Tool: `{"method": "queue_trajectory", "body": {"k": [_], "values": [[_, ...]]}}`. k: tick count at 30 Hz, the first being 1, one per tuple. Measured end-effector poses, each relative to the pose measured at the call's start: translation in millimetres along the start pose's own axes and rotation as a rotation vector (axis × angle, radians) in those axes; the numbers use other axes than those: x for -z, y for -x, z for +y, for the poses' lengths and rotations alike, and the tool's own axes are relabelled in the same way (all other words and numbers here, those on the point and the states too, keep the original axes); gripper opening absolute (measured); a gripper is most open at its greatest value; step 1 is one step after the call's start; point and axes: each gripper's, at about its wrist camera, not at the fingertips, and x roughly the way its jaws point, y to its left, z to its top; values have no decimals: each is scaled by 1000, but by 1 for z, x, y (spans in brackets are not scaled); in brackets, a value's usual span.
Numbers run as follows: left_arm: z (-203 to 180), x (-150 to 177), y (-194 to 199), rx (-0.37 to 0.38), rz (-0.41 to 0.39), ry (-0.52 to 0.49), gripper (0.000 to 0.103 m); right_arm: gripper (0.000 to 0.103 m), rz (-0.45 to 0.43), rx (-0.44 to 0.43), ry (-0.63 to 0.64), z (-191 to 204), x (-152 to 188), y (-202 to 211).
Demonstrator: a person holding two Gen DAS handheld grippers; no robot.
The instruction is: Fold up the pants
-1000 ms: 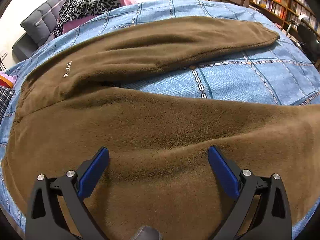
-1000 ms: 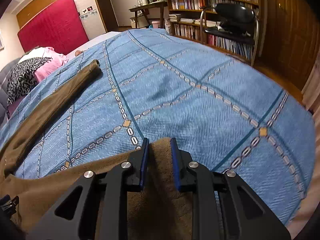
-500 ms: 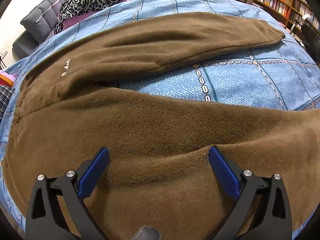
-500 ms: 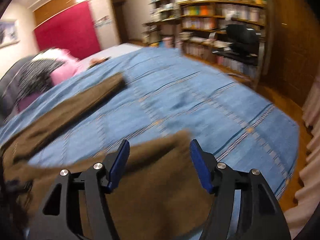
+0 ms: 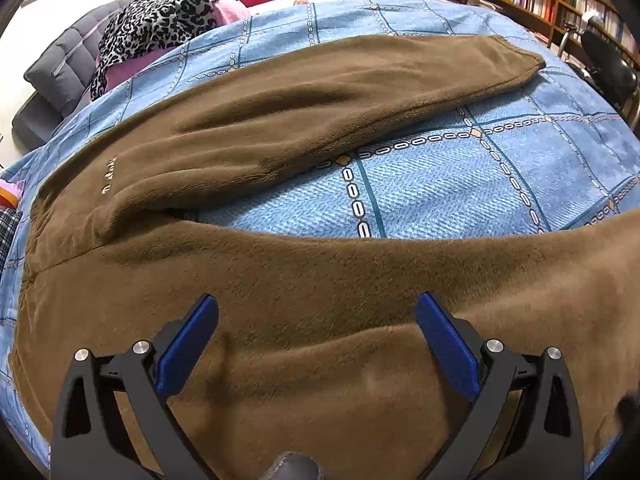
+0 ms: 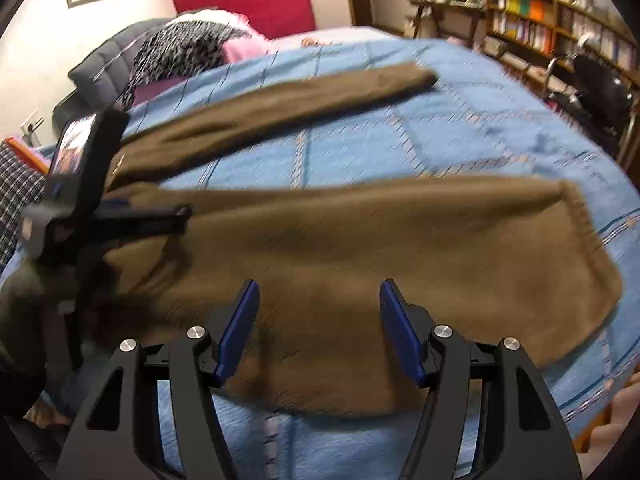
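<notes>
Brown fleece pants [image 5: 304, 264] lie flat on a blue patterned bedspread [image 5: 440, 188], legs spread apart in a V. The far leg [image 5: 360, 88] runs toward the upper right. My left gripper [image 5: 318, 340] hovers open over the seat and thigh area, nothing between its blue pads. In the right wrist view the near leg [image 6: 400, 240] stretches right and ends at its hem [image 6: 592, 264]. My right gripper [image 6: 320, 328] stands open above that leg's near edge, holding nothing. The left gripper [image 6: 168, 218] shows there at the left, over the waist end.
Leopard-print and pink bedding [image 5: 160, 28] piles at the head of the bed beside a grey cushion [image 5: 60, 72]. Bookshelves [image 6: 540, 28] and a black office chair [image 6: 600, 88] stand past the bed's right edge. Plaid cloth [image 6: 16, 196] lies at the left.
My right gripper let go of the near leg's hem, opened, and swung left along that leg, which now lies flat. The left gripper stayed open and shifted only slightly.
</notes>
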Motion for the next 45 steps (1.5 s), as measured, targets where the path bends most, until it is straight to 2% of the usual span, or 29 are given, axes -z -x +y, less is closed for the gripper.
{"method": "queue_trajectory", "body": {"k": [5,12,15,18,21,25,28,33,37,41,45], "values": [[2,-7,-15,-17,23,20,98,65,62,37,65,7,24,-12],[10,-11,-25,8,36,58,98,67,73,51,106,10,40,-13],[16,-11,-21,25,44,73,98,67,81,37,80,7,33,-10],[20,-10,-7,50,29,74,98,67,42,13,19,4,17,1],[22,-6,10,65,6,67,98,67,13,-7,34,17,4,1],[27,6,22,72,4,61,98,67,39,-44,85,41,-2,-15],[35,19,24,70,22,72,98,68,65,-35,127,54,2,-25],[47,43,17,62,54,98,98,70,105,-20,130,50,10,-37],[56,54,12,88,58,127,98,70,114,5,154,55,10,-38],[63,61,21,119,40,141,98,70,106,-37,92,49,2,-31],[75,65,34,120,3,140,98,70,62,-54,43,48,-13,-23]]}}
